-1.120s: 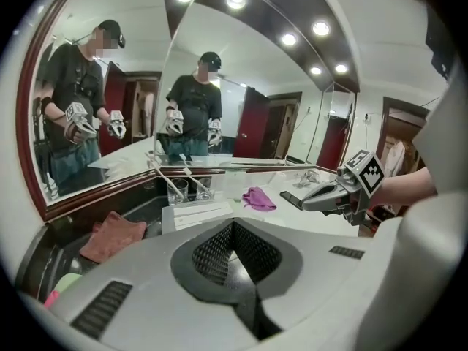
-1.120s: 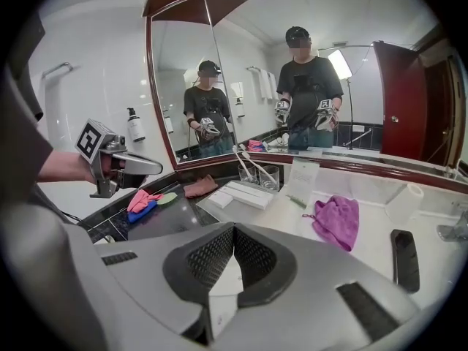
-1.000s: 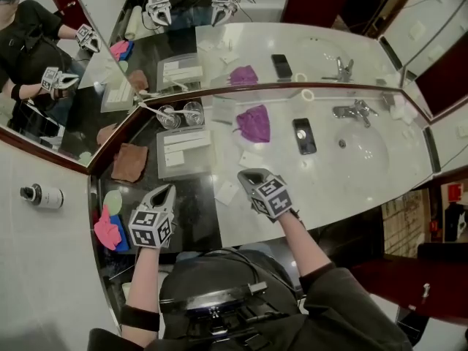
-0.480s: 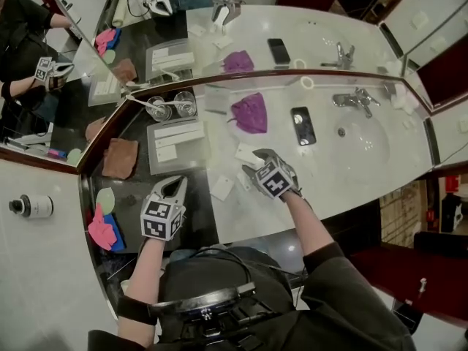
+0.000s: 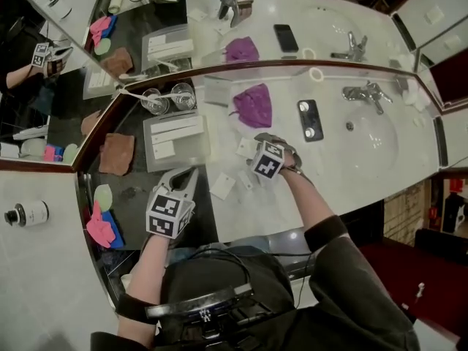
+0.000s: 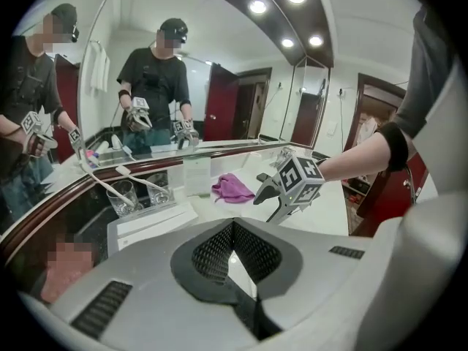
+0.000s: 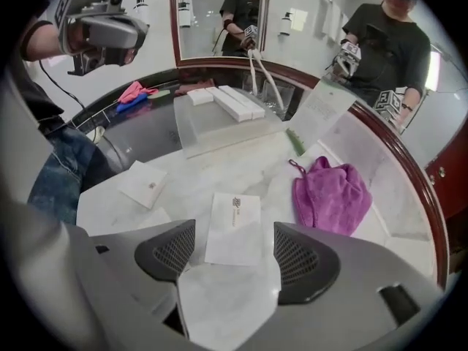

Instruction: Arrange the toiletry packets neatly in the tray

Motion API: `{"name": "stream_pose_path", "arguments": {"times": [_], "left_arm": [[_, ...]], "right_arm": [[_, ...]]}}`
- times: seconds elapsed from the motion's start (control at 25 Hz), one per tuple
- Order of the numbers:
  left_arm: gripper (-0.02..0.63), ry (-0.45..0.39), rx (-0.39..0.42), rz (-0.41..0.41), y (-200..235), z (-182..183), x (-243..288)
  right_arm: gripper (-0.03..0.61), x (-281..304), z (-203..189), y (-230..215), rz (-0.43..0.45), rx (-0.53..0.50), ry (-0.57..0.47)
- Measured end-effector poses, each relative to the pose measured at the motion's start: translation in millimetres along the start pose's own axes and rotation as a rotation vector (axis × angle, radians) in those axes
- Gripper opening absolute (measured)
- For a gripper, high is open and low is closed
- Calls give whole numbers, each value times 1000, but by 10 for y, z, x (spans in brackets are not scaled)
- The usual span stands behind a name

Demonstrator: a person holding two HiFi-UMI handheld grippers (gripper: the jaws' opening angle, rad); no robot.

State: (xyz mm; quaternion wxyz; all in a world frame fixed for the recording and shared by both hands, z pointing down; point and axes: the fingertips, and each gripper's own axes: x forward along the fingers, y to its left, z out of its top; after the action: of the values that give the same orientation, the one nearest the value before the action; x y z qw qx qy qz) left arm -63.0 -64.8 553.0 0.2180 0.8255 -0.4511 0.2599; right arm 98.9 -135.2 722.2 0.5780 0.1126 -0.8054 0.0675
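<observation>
A clear tray (image 5: 191,146) on the dark counter part holds two long white packets (image 5: 175,130). Loose white packets (image 5: 223,186) lie on the marble beside it. My right gripper (image 5: 257,146) points steeply down over them. Its jaws have just been opening and now stand wide apart. In the right gripper view (image 7: 234,253) a white packet (image 7: 234,225) lies flat on the marble between the pads, untouched, with another white sheet overlapping its near end. My left gripper (image 5: 191,175) hovers shut and empty just in front of the tray (image 6: 150,224), jaws pressed together (image 6: 232,234).
A purple cloth (image 5: 254,106) and a white card (image 5: 218,91) lie behind the packets. A black phone (image 5: 308,119), the sink (image 5: 380,148) and its tap (image 5: 362,93) are to the right. Two glasses with toothbrushes (image 5: 168,99) and a brown cloth (image 5: 117,153) flank the tray.
My right gripper has dropped toward the marble, tipped downward and opened its jaws. My left gripper has moved forward toward the tray, still shut.
</observation>
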Motion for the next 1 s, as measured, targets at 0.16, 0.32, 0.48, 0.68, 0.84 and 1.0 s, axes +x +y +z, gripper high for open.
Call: {"name": "stream_pose_path", "arguments": {"times": [0.16, 0.32, 0.48, 0.68, 0.84, 1.0], "left_arm": [[0, 18, -10, -1, 13, -44, 17], [0, 14, -26, 3, 15, -48, 8], [0, 21, -44, 9, 24, -71, 1], [0, 22, -61, 2, -10, -86, 4], [0, 22, -64, 4, -17, -107, -26], [0, 25, -59, 14, 2, -146, -71]], "right_arm": [[365, 136, -40, 7, 35, -29, 38], [354, 219, -45, 39, 77, -39, 58], [306, 270, -57, 72, 119, -34, 74], [273, 260, -40, 97, 126, -17, 59], [275, 253, -43, 88, 119, -6, 46], [275, 213, -31, 65, 97, 3, 25]]}}
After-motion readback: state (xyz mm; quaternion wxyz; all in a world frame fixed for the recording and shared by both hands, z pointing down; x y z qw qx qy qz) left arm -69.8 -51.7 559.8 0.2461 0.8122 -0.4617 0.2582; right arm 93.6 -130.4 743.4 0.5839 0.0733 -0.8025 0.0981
